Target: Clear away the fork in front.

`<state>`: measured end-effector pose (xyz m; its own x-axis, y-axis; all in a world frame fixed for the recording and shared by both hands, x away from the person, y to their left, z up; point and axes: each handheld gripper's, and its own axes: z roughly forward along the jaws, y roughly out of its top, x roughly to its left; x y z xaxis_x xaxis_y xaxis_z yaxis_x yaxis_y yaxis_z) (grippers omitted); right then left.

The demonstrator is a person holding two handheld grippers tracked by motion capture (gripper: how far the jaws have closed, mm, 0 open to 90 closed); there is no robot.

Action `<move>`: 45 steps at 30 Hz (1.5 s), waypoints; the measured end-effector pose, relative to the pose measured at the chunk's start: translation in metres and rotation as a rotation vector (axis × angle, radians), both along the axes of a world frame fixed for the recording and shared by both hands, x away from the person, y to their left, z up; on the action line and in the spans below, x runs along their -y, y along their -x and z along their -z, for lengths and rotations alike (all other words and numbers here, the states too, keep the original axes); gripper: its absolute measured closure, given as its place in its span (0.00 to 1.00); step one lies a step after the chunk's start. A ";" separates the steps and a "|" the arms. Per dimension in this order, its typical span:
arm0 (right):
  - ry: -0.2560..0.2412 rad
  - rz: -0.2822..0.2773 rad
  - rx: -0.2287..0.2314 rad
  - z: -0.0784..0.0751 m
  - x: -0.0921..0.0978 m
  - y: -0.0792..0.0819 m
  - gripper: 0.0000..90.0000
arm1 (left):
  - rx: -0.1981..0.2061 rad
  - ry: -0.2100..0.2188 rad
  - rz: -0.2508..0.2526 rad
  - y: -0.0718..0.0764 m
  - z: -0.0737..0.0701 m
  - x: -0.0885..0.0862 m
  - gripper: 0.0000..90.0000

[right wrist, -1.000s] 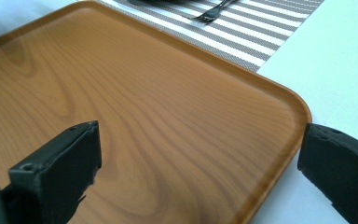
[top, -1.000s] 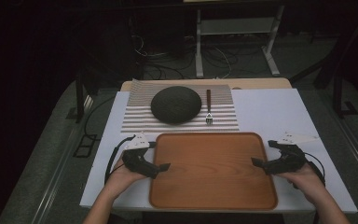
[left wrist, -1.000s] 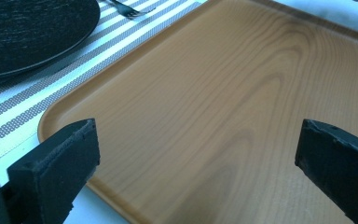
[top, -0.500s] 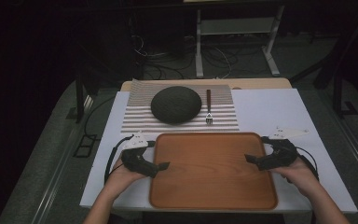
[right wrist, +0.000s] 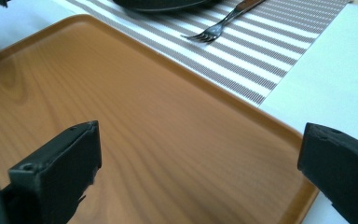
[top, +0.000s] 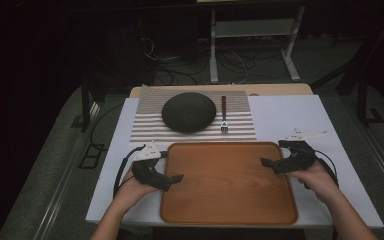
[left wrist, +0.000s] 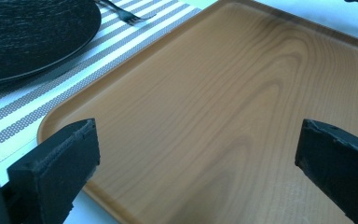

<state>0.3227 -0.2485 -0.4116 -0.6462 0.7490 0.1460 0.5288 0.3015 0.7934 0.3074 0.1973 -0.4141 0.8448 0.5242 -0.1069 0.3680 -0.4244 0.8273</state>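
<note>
High view first: flat rectangular wooden tray with rounded corners [top: 228, 182] lying on the white-covered table [top: 290, 117], close to the near edge. Left tool [top: 176, 178] poking in over the tray's left rim, held by the left hand [top: 132, 187]. Right tool [top: 266, 162] coming in over the right rim, held by the right hand [top: 317, 179]. Both just above the tray's edges, can't tell from up here whether touching. Behind the tray, a grey-and-white striped placemat [top: 195, 131] carrying a round dark plate [top: 189, 111] and a fork with a brown handle [top: 224, 113], tines toward the tray. Fork just beside the plate, not touching it.

Left gripper view: black jaws spread wide, one at each bottom corner, nothing pinched between them. Warm wood grain of the tray [left wrist: 223, 116] running between and beyond the jaws, left rim curving just past the left jaw. Dark plate [left wrist: 28, 32] up top left on the striped mat [left wrist: 51, 91], fork tines [left wrist: 133, 18] peeking in beside it.

Right gripper view: same deal, jaws wide apart and gripping nothing. Tray [right wrist: 135, 126] underneath, its rim running diagonally right down to the right-hand jaw. Striped mat [right wrist: 261, 51] just past the rim, fork [right wrist: 219, 25] lying on it, white table cover [right wrist: 335, 84] off to the right.
</note>
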 end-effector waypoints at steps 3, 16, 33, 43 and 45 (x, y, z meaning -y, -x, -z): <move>0.004 0.001 0.002 -0.001 -0.001 -0.003 0.00 | 0.001 0.000 0.002 0.000 0.000 0.000 0.00; 0.013 0.009 0.004 -0.003 -0.005 -0.017 0.00 | 0.009 0.001 0.001 0.000 -0.001 0.001 0.00; 0.032 0.008 -0.009 -0.004 -0.016 -0.041 0.00 | 0.010 0.007 -0.007 -0.001 -0.001 0.001 0.00; 0.035 0.017 -0.018 -0.004 -0.021 -0.059 0.00 | 0.013 0.006 -0.011 -0.001 0.000 0.002 0.00; 0.030 0.020 -0.020 -0.005 -0.023 -0.063 0.00 | 0.013 0.009 -0.008 -0.001 0.000 0.002 0.00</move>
<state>0.3861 -0.2255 -0.4065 -0.6279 0.7662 0.1363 0.5507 0.3137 0.7735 0.3088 0.1951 -0.4140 0.8418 0.5303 -0.1012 0.3610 -0.4136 0.8358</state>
